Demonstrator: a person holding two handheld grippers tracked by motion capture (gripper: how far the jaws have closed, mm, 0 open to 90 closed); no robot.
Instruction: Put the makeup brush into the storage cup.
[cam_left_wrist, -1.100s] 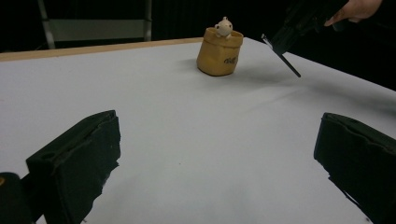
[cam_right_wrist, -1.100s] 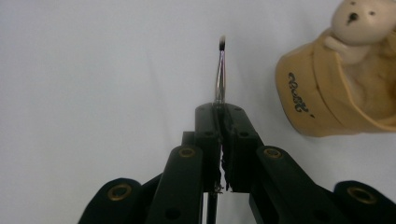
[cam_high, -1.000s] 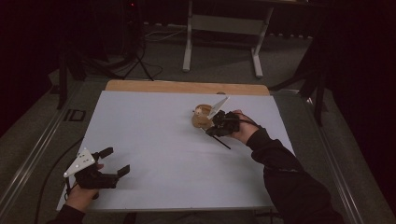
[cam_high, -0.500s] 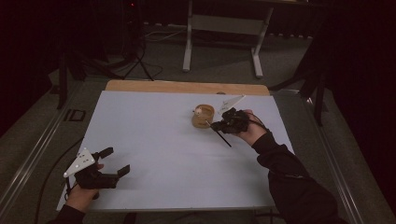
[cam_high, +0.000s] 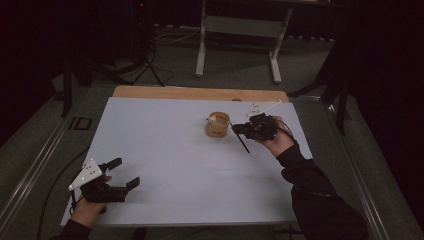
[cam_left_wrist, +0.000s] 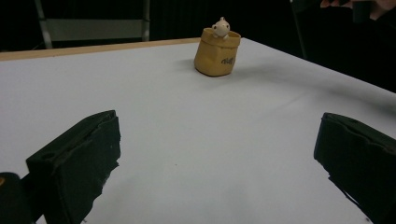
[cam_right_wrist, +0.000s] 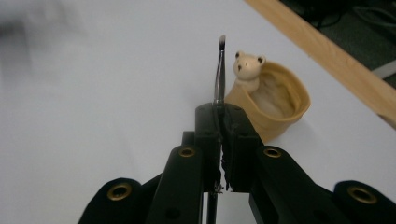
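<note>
Now clamped in the right gripper's (cam_right_wrist: 219, 116) fingers: a thin brush (cam_right_wrist: 219, 70), tip just beside the bear-trimmed tan cup (cam_right_wrist: 275, 100). Seen standing toward the white worktop's (cam_high: 165, 140) far side, that cup, right gripper just next to it. Down at the near left corner, left gripper (cam_high: 125, 175), fingers spread wide, holding nothing.

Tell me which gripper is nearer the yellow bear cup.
Right. The right gripper, shut on a thin brush, is just beside the yellow bear cup; the left gripper sits open at the table's near left corner.
</note>
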